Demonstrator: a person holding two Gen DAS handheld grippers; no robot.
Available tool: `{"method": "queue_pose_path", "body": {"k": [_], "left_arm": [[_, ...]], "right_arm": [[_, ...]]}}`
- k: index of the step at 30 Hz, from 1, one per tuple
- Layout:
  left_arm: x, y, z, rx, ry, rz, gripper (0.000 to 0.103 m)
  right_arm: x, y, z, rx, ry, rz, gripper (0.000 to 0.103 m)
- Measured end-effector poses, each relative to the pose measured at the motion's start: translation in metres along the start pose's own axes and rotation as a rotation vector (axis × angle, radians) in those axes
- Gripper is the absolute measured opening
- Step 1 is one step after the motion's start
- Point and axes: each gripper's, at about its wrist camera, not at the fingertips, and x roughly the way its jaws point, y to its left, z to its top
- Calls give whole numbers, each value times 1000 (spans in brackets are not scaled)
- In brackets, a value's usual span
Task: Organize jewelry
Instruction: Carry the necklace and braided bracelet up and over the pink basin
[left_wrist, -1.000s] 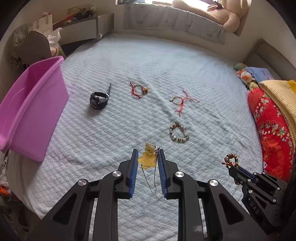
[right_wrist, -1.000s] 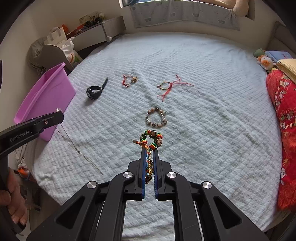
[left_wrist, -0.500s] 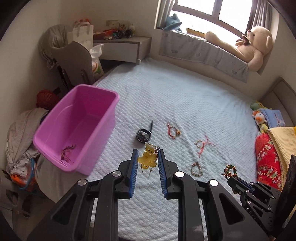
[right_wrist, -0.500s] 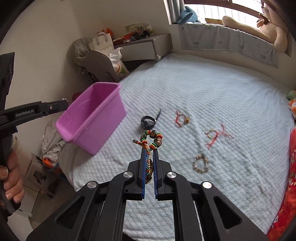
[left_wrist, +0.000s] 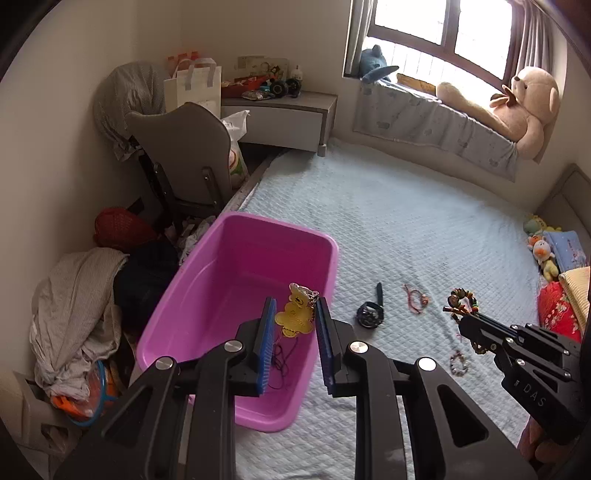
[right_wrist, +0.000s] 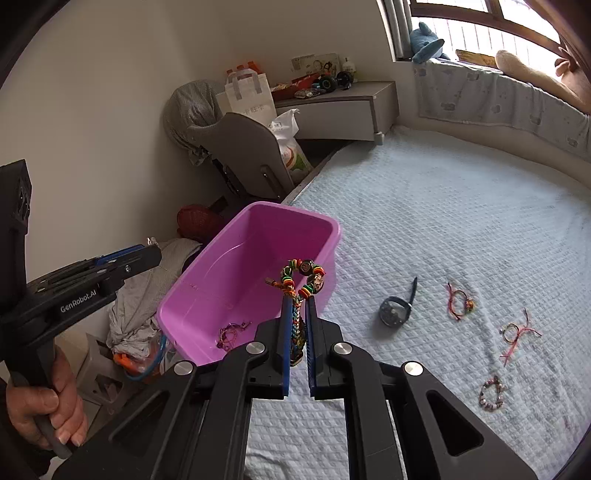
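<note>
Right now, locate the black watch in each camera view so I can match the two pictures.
Left wrist view: the black watch lies on the pale blue bedspread, right of centre, just right of the purple bin.
Right wrist view: the black watch lies right of centre, on the bedspread, right of the bin.
Shared landmark: the purple bin at the bed's edge; in both views the watch is the loose piece nearest to it.

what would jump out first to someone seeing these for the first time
The bright purple plastic bin at the bed's edge stands out first. Over it, the left tongs are shut on a yellow bear-shaped charm, and the right tongs grip a multicoloured beaded bracelet. A black wristwatch and several bracelets lie on the pale blue quilt.
</note>
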Motion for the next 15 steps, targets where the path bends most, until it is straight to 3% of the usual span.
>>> {"method": "queue_pose_path", "body": {"k": [6,15], "left_arm": [[46,52,5,27,79,-12,22],[101,91,-2,-53,179,-4,22]], "right_arm": [[69,48,26,32,69,6,7],[163,80,37,1,270,4,7]]}}
